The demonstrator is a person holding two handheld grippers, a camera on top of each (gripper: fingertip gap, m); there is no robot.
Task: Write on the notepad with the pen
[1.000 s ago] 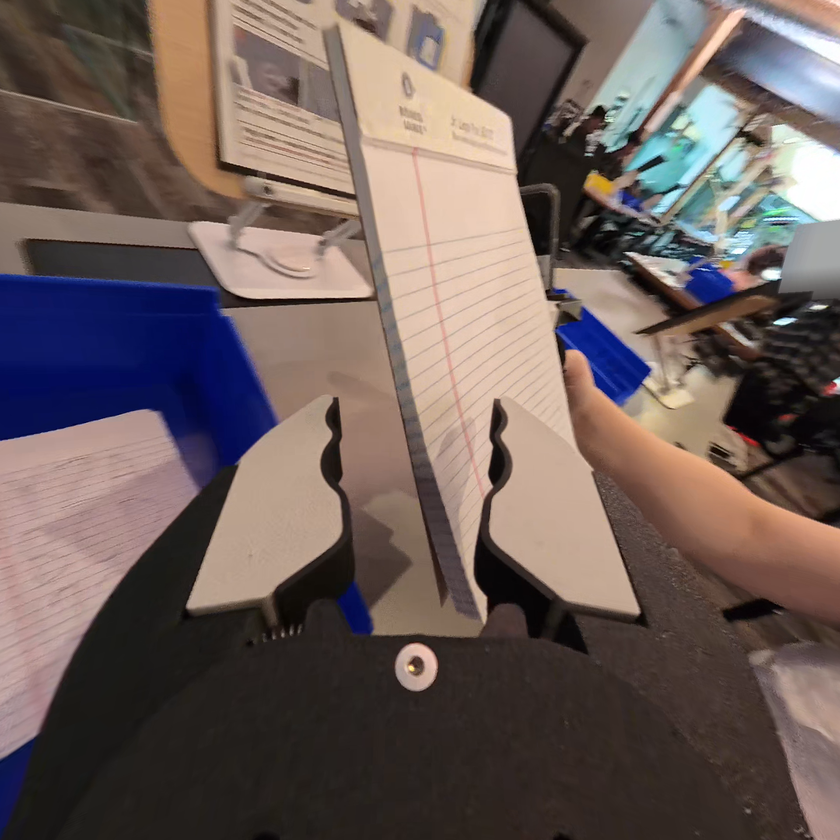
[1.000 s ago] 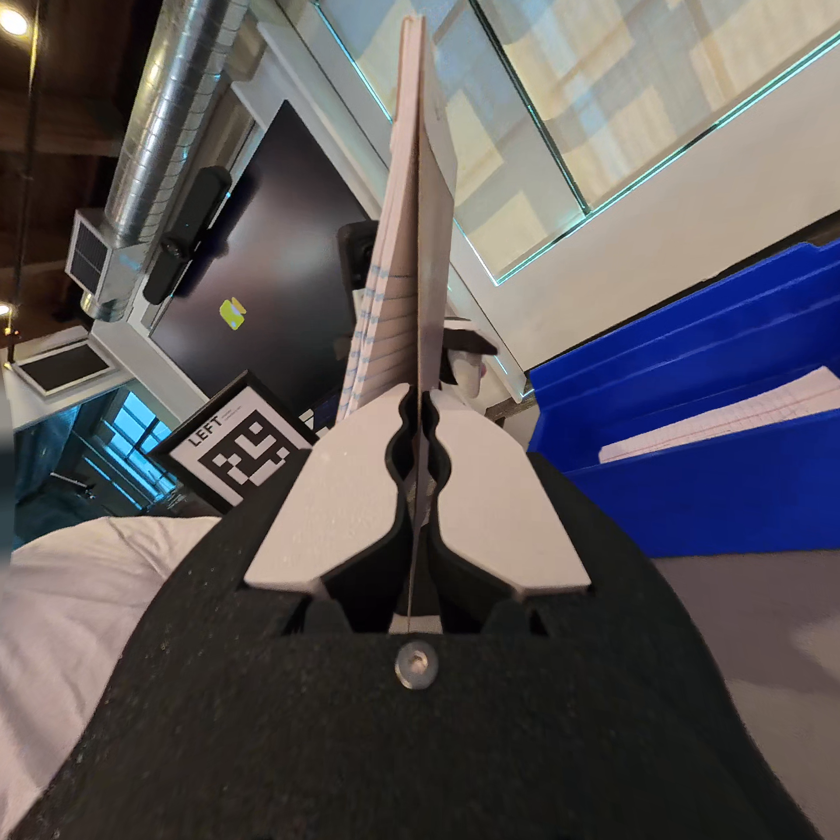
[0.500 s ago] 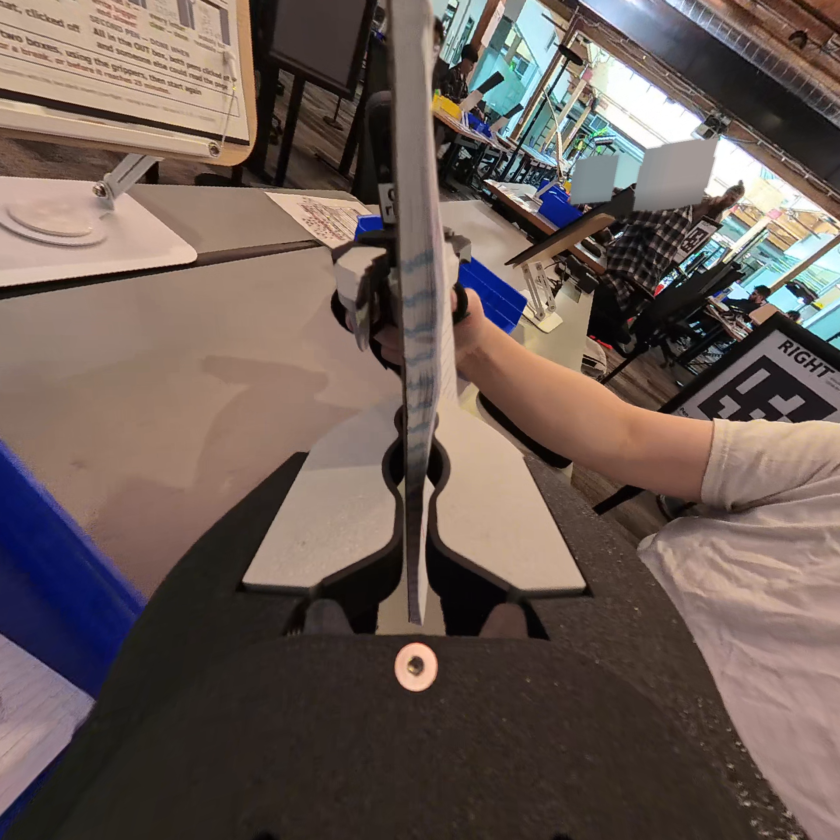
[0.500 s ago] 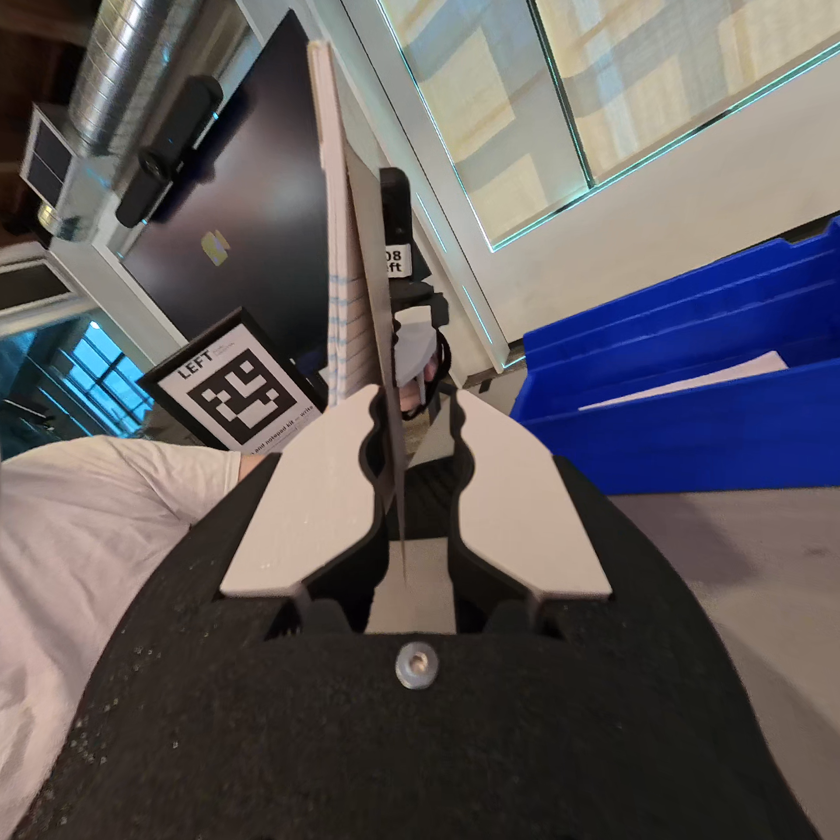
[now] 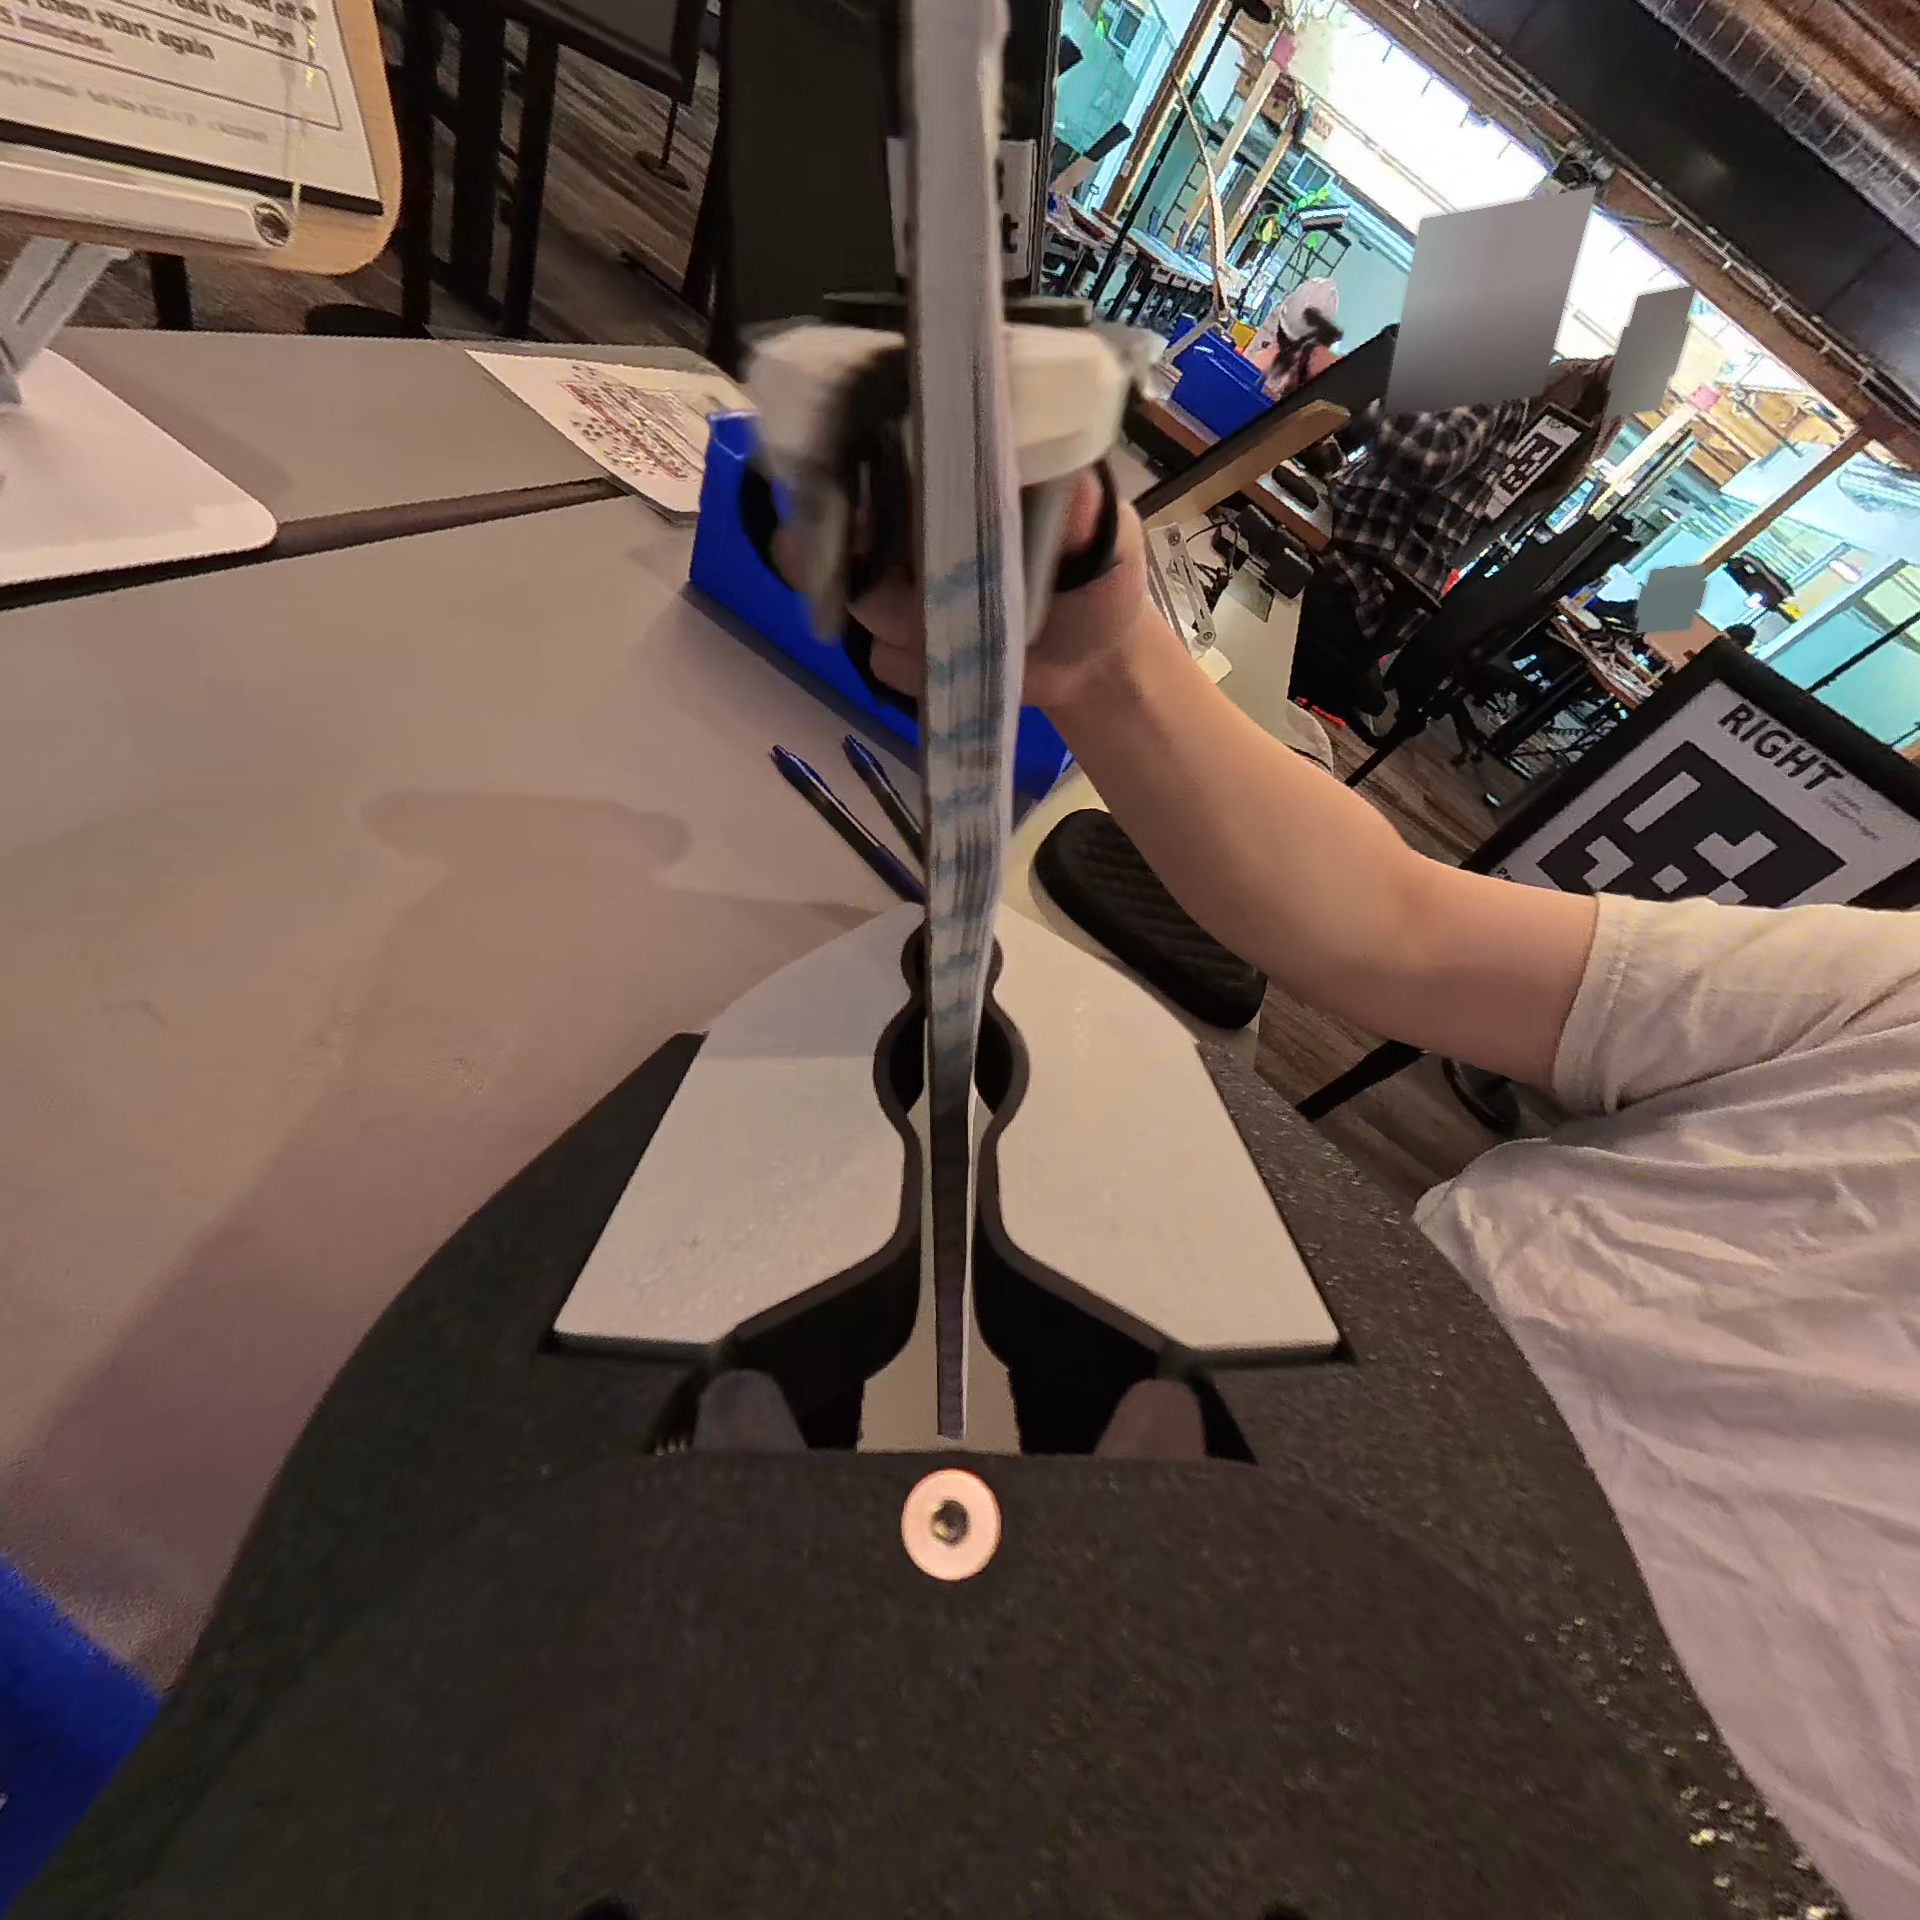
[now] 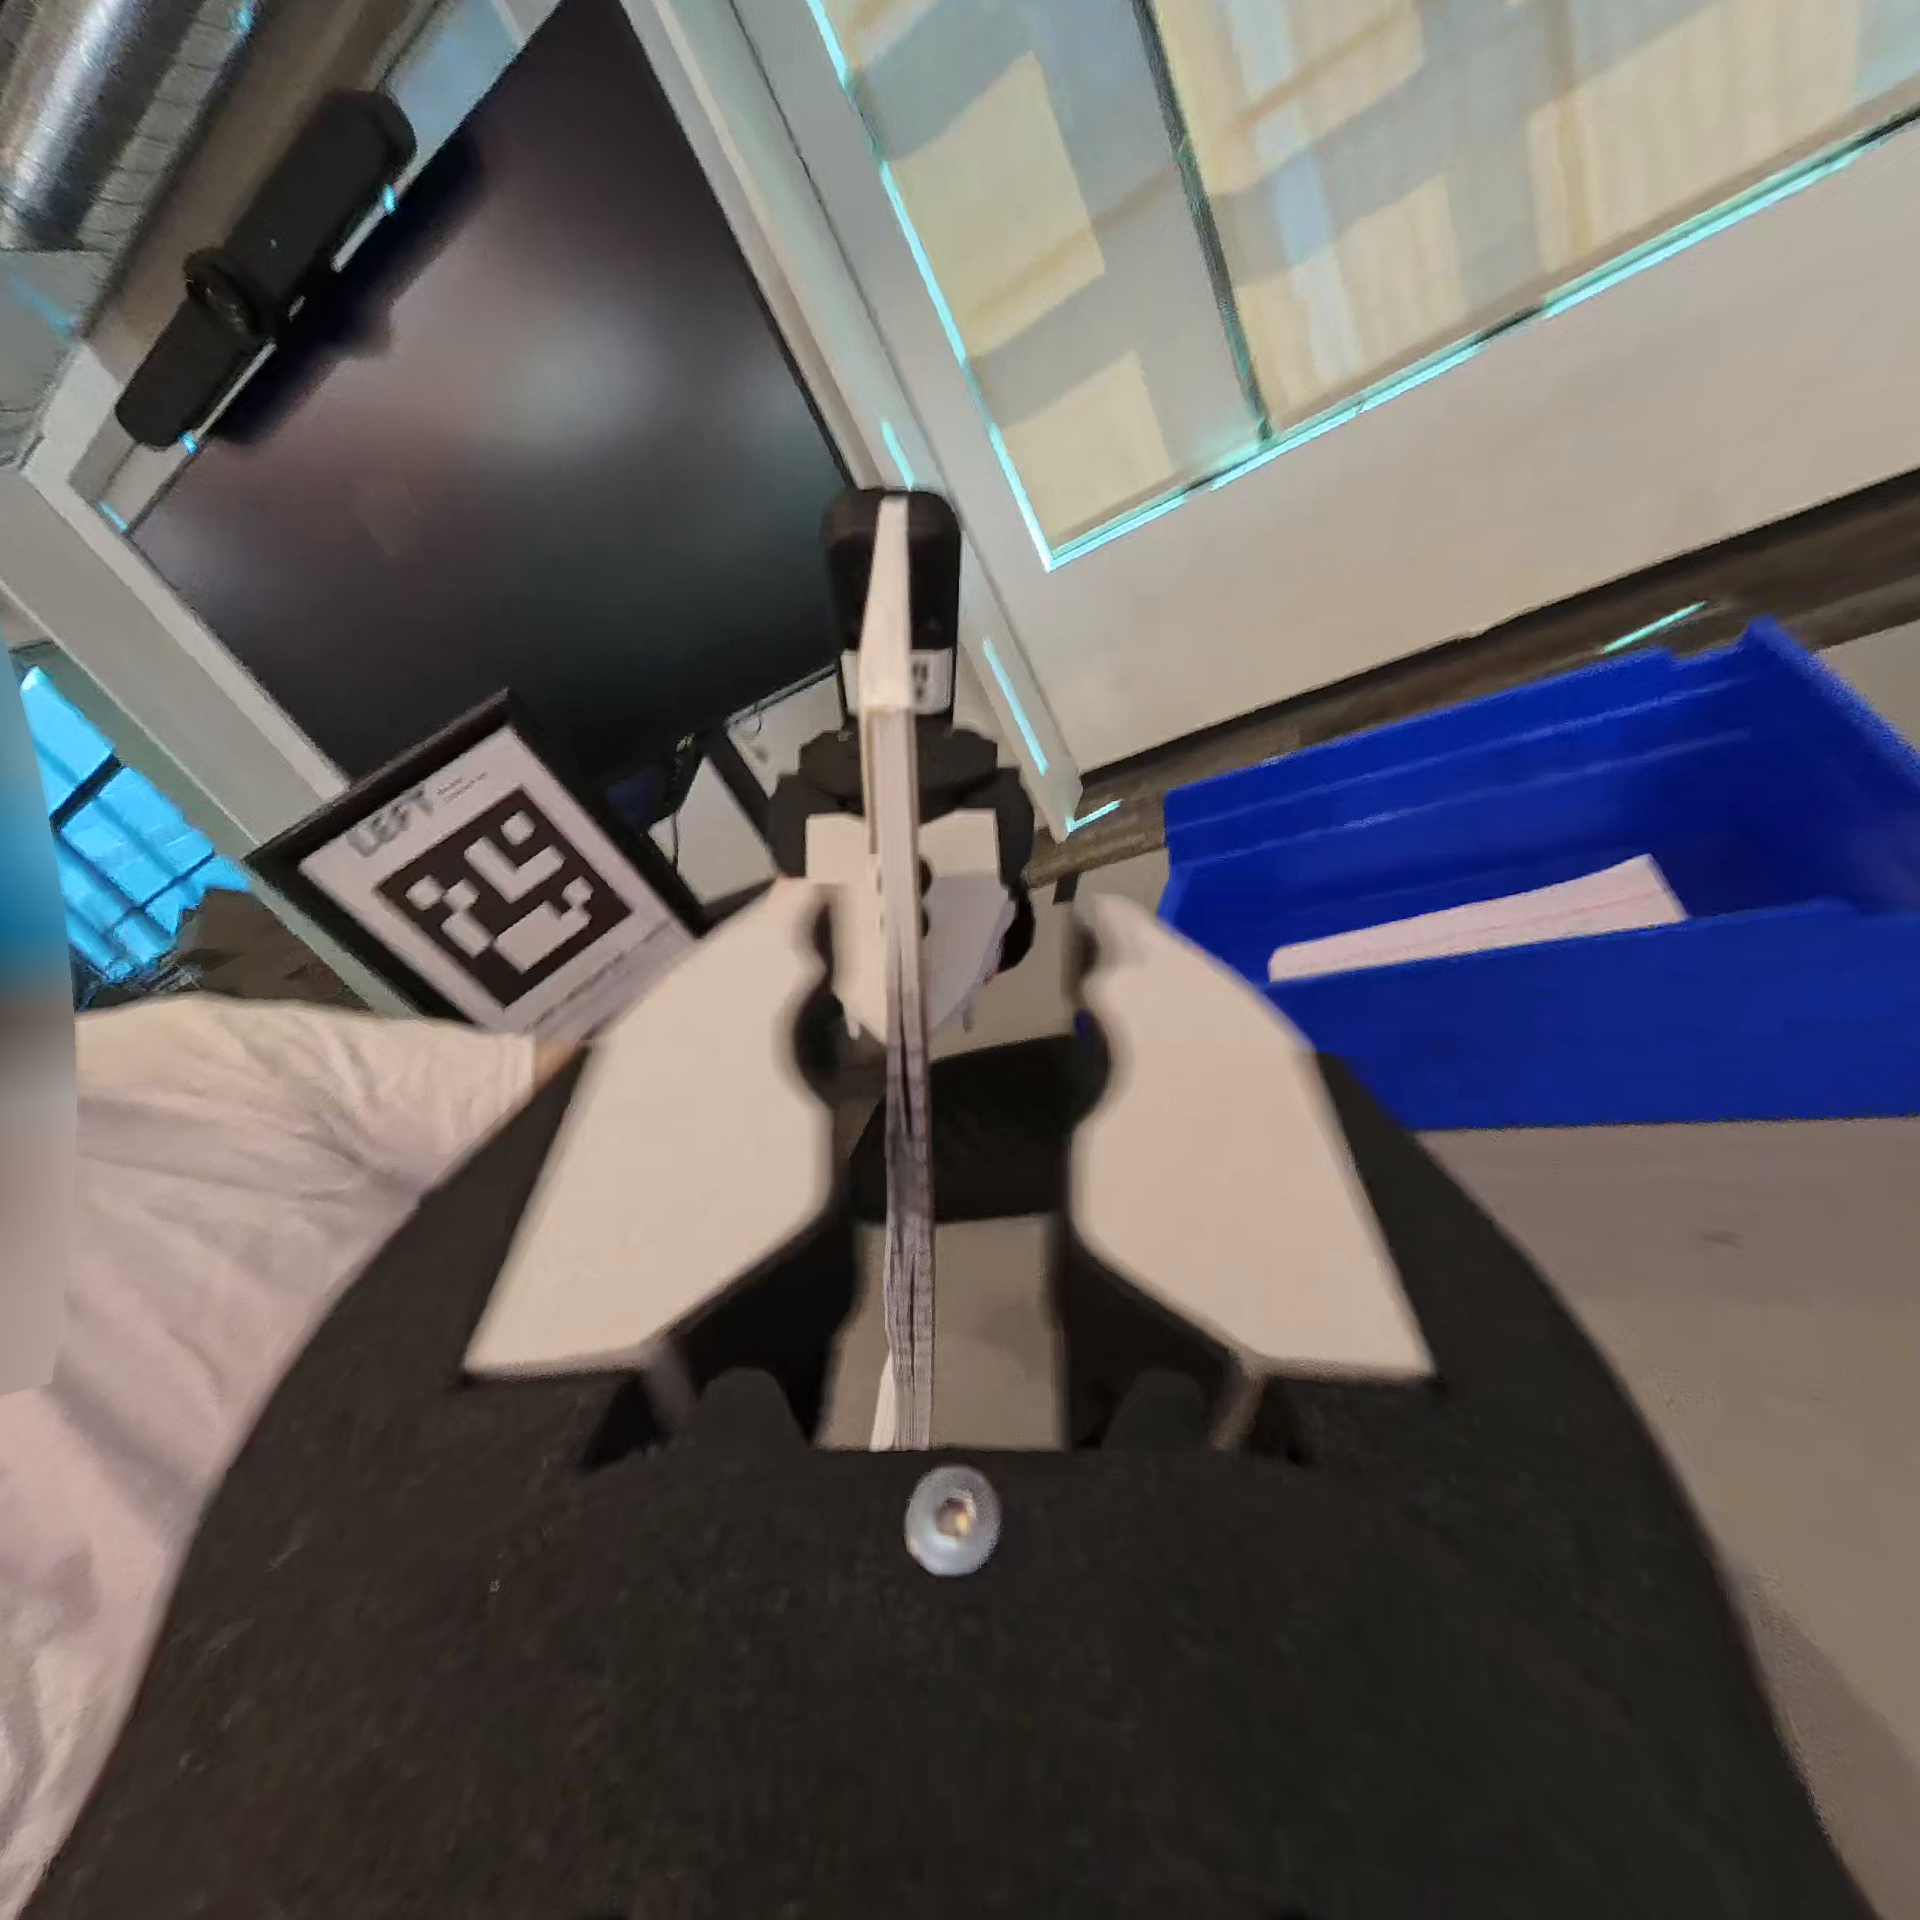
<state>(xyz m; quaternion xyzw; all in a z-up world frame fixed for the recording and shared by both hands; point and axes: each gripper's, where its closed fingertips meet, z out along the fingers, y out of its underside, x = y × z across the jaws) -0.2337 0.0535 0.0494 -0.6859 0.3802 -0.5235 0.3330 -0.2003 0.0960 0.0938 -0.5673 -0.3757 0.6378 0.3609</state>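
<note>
The place looked like a shared lab or open workshop office. Grey worktables [image 5: 312, 727] carried blue plastic bins [image 6: 1662, 883], and framed black-and-white marker boards [image 5: 1704, 831] stood nearby. Beyond, rows of desks [image 5: 1226, 488] with seated people ran under exposed ductwork [image 6: 73, 114]. A large dark screen [image 6: 499, 499] hung by glass partitions [image 6: 1299, 208], possibly a meeting room.

notepad [image 5: 961, 436] top cut off, pens [image 5: 847, 821] partly hidden behind it
</note>
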